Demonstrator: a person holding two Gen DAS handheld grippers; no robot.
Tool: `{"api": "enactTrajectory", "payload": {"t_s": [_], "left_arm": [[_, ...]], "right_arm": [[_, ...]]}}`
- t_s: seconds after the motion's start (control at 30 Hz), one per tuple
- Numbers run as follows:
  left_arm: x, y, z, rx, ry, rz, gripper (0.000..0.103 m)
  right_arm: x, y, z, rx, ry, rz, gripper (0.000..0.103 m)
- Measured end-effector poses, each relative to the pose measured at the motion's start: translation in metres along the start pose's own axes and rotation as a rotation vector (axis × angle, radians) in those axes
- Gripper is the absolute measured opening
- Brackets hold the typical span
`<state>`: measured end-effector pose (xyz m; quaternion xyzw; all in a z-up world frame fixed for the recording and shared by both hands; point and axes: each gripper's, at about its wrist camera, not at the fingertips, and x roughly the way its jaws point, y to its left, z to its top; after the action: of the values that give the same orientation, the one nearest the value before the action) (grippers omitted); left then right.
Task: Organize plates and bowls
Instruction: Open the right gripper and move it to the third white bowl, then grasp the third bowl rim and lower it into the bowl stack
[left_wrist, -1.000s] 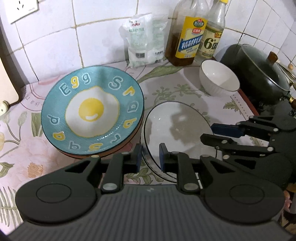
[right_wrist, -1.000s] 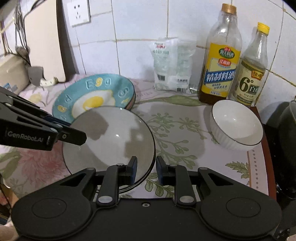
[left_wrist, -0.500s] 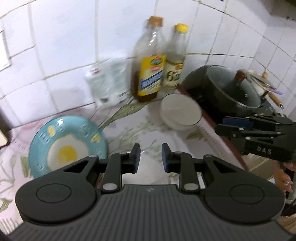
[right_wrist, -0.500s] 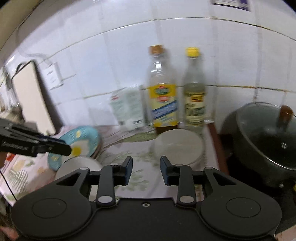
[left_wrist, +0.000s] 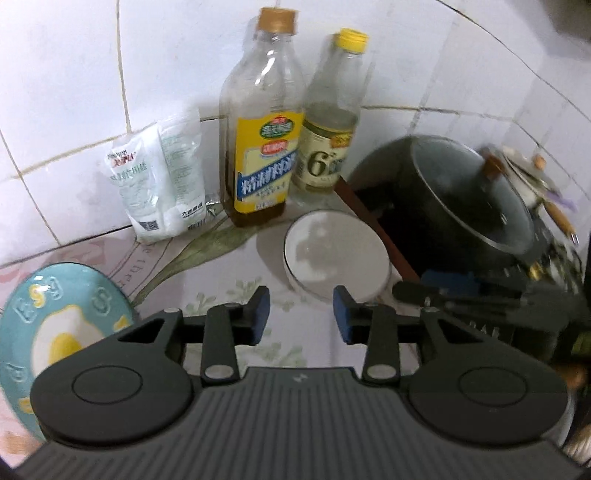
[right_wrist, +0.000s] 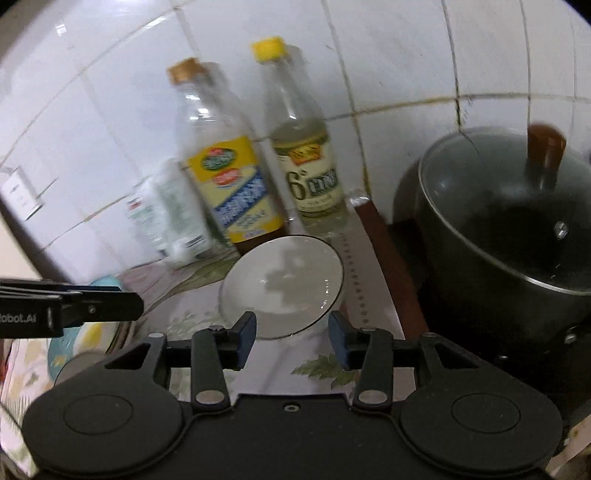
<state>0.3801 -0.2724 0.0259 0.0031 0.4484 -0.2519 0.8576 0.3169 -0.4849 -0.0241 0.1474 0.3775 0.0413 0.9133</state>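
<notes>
Both grippers have been shifted away from the plates toward the white bowl since the earlier frame. At the far left, the blue egg plate (left_wrist: 55, 325) is seen lying on the flowered table (left_wrist: 221, 258). A salt bag (left_wrist: 159, 177), an oil bottle (left_wrist: 260, 147) and a vinegar bottle (left_wrist: 328, 122) are lined up against the tiled wall. The white bowl (left_wrist: 334, 258) is set upright just in front of them, beside a dark pot (left_wrist: 461, 206). The left gripper (left_wrist: 301, 314) and right gripper (right_wrist: 291, 332) are both being opened, with nothing held between the jaws.
</notes>
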Motion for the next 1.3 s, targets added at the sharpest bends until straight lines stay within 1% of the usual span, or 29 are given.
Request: {"api": "enactTrajectory", "payload": {"t_s": [0.1,0.2,0.3,0.43,0.47,0.5,0.53,0.57,0.6,0.63,0.73,0.83,1.0,1.17,1.3], "left_arm": [[0.026,0.002,0.010,-0.037,0.016,0.015,0.041],[0.053,0.000,0.016,-0.028,0.049,0.066,0.041],[0.071,-0.001,0.014,-0.002,0.066,0.116,0.041],[0.088,0.003,0.013,-0.024,0.070,0.112,0.039],[0.090,0.004,0.013,-0.028,0.070,0.105,0.038],[0.093,0.005,0.012,-0.034,0.070,0.089,0.037],[0.096,0.006,0.011,-0.046,0.081,0.060,0.037],[0.100,0.008,0.010,-0.067,0.101,0.021,0.033],[0.105,0.013,0.008,-0.111,0.132,-0.028,0.028],[0.107,0.016,0.005,-0.145,0.153,-0.045,0.024],[0.104,0.012,0.000,-0.112,0.133,-0.020,0.018],[0.095,0.016,-0.003,-0.129,0.136,-0.028,0.018],[0.069,0.013,-0.007,-0.108,0.120,-0.015,0.018],[0.027,0.004,-0.012,-0.055,0.084,0.011,0.018],[-0.017,0.006,-0.019,-0.044,0.034,0.000,0.018]], "right_arm": [[0.016,-0.008,0.002,0.052,0.007,0.004,0.048],[0.032,-0.016,0.005,0.096,0.023,0.002,0.048],[0.048,-0.022,0.006,0.128,0.045,-0.010,0.048],[0.063,-0.028,0.003,0.163,0.069,-0.007,0.048],[0.066,-0.029,0.002,0.168,0.074,-0.003,0.048],[0.067,-0.029,0.001,0.174,0.077,0.002,0.043],[0.069,-0.029,-0.001,0.178,0.083,0.011,0.035],[0.070,-0.029,-0.002,0.181,0.076,0.008,0.035],[0.068,-0.028,-0.003,0.180,0.062,0.015,0.034],[0.066,-0.027,-0.004,0.167,0.049,0.022,0.031],[0.063,-0.025,-0.006,0.173,0.044,0.022,0.029],[0.062,-0.025,-0.008,0.189,0.055,0.033,0.028],[0.052,-0.017,-0.012,0.190,0.062,0.063,0.027],[0.015,0.004,-0.013,0.152,0.022,0.077,0.027],[-0.020,0.033,-0.013,0.102,-0.029,0.086,0.026]]}}
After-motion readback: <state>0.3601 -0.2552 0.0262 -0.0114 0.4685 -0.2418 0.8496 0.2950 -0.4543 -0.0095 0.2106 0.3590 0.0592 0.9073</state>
